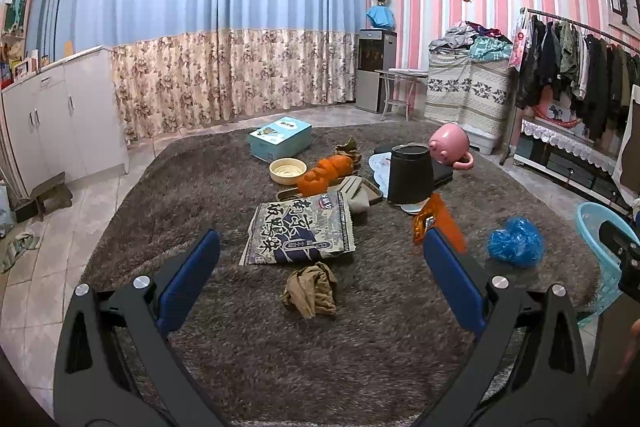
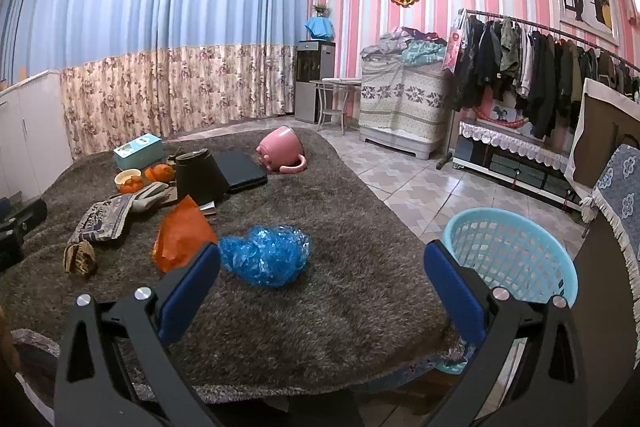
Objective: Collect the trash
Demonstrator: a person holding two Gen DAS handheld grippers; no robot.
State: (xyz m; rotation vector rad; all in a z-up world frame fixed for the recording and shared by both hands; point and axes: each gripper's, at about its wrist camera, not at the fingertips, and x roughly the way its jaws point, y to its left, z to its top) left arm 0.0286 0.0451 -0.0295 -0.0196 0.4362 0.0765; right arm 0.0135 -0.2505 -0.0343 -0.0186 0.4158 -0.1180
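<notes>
Trash lies scattered on a shaggy brown rug [image 1: 224,187]. A crumpled tan wrapper [image 1: 311,290] sits between the open fingers of my left gripper [image 1: 322,267], which hovers above it, empty. Behind it lies a printed blue-grey food bag [image 1: 302,233]. An orange wrapper [image 1: 438,221] [image 2: 182,237] and a crumpled blue plastic bag [image 1: 516,241] [image 2: 266,254] lie to the right. My right gripper [image 2: 322,267] is open and empty, just right of the blue bag. A light blue basket [image 2: 516,253] [image 1: 596,227] stands on the floor off the rug's right edge.
Further back on the rug are a black upturned bin [image 1: 411,174], a pink toppled pot [image 1: 450,145], an orange pumpkin-like object [image 1: 326,173], a cream bowl [image 1: 287,170], a teal box [image 1: 280,138] and a dark flat case [image 2: 240,169]. A clothes rack [image 2: 532,55] lines the right wall.
</notes>
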